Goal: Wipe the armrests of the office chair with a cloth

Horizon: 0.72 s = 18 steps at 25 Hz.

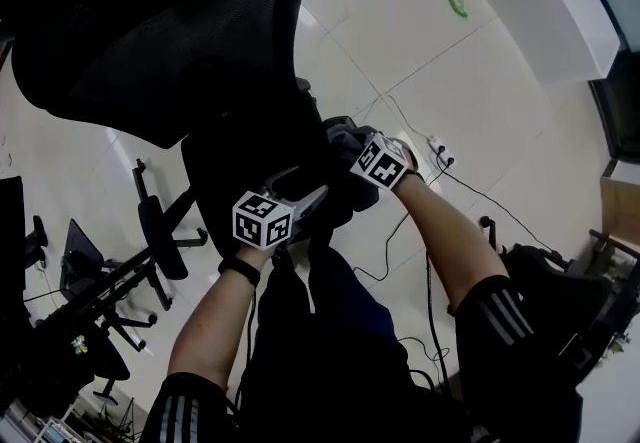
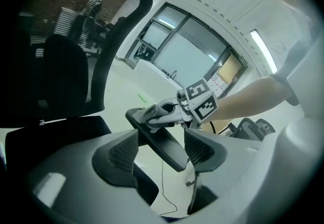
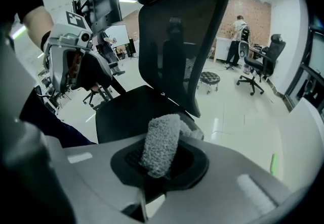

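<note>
clearance check: chair armrest and surrounds

armrest (image 2: 152,132) fills the gap between the jaws of the left gripper (image 2: 162,140); no slack seen on either side. right gripper (image 3: 157,165), closed on the cloth (image 3: 162,137), occupies the armrest's far end. backrest (image 1: 150,21) walls off the left. floor (image 1: 420,51) to the right is open, crossed by cables (image 1: 490,203) and a power strip (image 1: 440,153).
</note>
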Motion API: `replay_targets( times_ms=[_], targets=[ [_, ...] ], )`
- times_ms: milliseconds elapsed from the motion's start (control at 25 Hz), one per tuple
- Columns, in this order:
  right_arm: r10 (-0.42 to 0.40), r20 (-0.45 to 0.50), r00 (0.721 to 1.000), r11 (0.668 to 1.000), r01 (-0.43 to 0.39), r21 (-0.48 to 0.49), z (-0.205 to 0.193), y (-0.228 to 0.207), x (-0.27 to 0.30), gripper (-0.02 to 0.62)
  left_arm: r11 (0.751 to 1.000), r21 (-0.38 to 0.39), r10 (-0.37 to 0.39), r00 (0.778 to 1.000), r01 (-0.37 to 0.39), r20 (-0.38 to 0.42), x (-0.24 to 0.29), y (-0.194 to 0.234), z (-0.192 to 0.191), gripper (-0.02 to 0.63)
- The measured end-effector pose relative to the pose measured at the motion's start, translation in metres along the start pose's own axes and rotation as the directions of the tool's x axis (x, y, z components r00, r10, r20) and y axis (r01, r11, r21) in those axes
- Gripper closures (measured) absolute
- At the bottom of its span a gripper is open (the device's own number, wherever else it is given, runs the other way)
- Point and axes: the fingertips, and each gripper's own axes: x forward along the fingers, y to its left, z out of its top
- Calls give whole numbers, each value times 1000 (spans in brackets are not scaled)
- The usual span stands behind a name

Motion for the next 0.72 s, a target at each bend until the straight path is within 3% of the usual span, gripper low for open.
replay_targets(
  times_ms=[440,720],
  targets=[
    [11,2,1000,1000,-11,15,-63,78,-35,558,998,-8,-62,997,61,-47,8,-41,-35,299],
    [11,-10,1000,1000,-11,25,-81,112,-43,558,996,-21,-88,993,87,-75,1,-59,-60,299]
  ],
)
